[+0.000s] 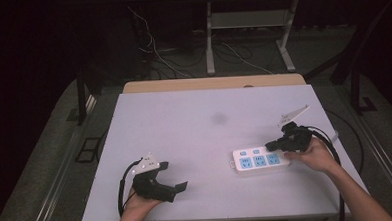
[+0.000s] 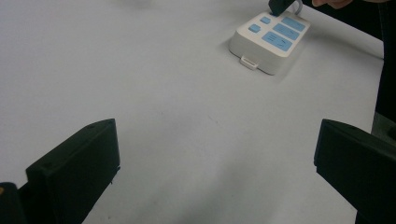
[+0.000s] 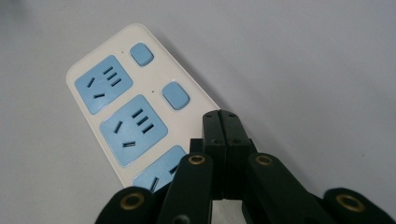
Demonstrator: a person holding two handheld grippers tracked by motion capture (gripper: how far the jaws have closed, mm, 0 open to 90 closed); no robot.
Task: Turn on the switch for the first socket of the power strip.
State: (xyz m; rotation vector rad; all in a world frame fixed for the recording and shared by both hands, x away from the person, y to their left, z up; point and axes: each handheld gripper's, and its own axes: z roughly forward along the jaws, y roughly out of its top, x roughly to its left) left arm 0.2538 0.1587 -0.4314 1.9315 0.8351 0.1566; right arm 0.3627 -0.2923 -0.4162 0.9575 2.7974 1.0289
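Power strip [image 3: 140,107] (closed right gripper [image 3: 221,116] above)

No text, label, brand, number or sign can be read. The white power strip [image 3: 140,107] under the right hand-held gripper [image 3: 222,122] is marked with plain blue socket faces and buttons, without lettering.

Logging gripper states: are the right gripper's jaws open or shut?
Shut. The right gripper has its jaws pressed flat together, tips over the power strip.
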